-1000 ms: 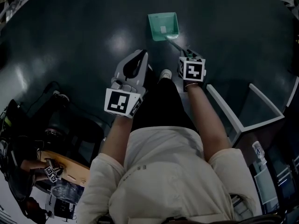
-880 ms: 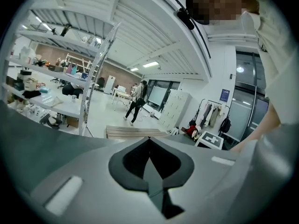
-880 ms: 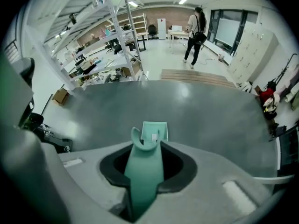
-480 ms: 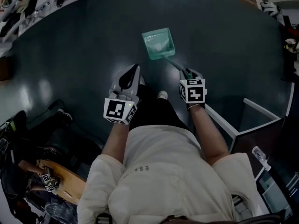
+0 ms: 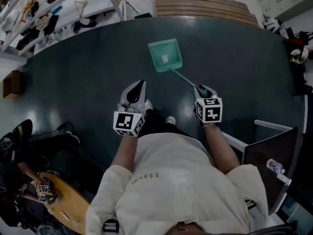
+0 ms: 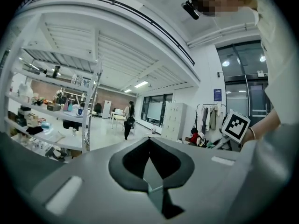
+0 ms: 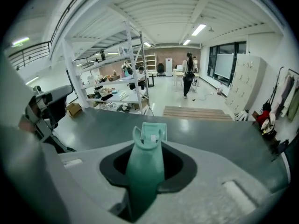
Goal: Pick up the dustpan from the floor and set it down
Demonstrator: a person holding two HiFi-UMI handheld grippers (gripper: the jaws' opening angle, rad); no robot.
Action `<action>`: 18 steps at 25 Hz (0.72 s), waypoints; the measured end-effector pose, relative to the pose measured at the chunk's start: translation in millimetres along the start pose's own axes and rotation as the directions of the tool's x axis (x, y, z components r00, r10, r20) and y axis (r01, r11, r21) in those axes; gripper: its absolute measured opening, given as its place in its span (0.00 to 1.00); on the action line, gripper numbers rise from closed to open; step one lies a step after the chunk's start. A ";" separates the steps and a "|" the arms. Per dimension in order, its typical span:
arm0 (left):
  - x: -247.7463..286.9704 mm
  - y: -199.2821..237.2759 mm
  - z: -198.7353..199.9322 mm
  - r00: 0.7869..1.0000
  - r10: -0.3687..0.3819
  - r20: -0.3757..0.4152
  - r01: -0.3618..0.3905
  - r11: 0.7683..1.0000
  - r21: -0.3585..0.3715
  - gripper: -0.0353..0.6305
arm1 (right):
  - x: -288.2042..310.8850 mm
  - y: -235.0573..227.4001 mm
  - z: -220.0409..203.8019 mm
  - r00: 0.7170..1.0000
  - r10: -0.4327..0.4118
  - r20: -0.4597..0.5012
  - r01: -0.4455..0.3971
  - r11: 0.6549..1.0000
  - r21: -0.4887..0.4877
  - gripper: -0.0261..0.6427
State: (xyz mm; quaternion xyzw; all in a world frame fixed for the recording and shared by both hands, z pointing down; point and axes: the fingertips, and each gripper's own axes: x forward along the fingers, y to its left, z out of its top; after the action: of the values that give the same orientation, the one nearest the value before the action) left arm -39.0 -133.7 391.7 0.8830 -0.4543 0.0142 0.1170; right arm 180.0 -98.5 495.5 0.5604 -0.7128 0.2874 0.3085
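Teal plastic dustpan [image 5: 171,53], thin handle [image 5: 182,77], w/ white label [image 5: 165,58].

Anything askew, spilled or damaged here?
Nothing stands out. The green dustpan looks intact, held by its handle in the right tool. The left tool is shut and empty, and the dark floor shows no spill.

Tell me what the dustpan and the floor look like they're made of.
The dustpan looks like moulded plastic: one even teal colour, dull sheen, a hanging loop moulded into the handle. The floor is hard, smooth, glossy dark grey-green with light reflections; likely a coating or vinyl, can't tell which.
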 end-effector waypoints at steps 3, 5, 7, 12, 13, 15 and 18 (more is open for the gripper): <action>-10.6 -11.8 10.8 1.000 0.013 0.028 -0.013 1.000 0.015 0.08 | -23.0 -6.2 -0.3 0.999 -0.015 0.034 0.016 1.000 -0.017 0.15; -16.3 -17.6 13.7 0.999 0.027 0.039 -0.028 0.999 0.026 0.08 | -32.0 -10.1 -2.6 0.999 -0.017 0.046 0.018 0.999 -0.033 0.15; -20.3 -22.5 15.3 0.998 0.039 0.044 -0.040 0.999 0.035 0.08 | -37.6 -14.0 -7.0 0.999 -0.017 0.051 0.018 0.999 -0.035 0.15; -27.3 -28.1 19.3 0.997 0.057 0.047 -0.059 0.998 0.039 0.08 | -42.7 -15.4 -13.7 0.999 -0.004 0.049 0.006 0.999 -0.034 0.15; -27.9 -29.1 18.8 0.997 0.059 0.045 -0.061 0.997 0.038 0.08 | -42.4 -15.0 -14.9 0.999 -0.001 0.047 0.002 0.999 -0.035 0.15; -28.2 -30.1 16.6 0.997 0.065 0.038 -0.066 0.997 0.036 0.08 | -40.1 -14.8 -17.6 0.999 0.004 0.039 -0.003 0.999 -0.033 0.15; -27.5 -25.7 9.2 0.997 0.075 0.021 -0.076 0.997 0.025 0.08 | -31.6 -12.9 -20.2 1.000 0.005 0.025 -0.004 0.999 -0.032 0.15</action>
State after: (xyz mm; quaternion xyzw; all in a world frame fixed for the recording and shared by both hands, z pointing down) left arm -35.2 -99.4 374.2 0.8668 -0.4882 0.0153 0.1005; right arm 200.7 -66.2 485.3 0.5575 -0.7224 0.2694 0.3078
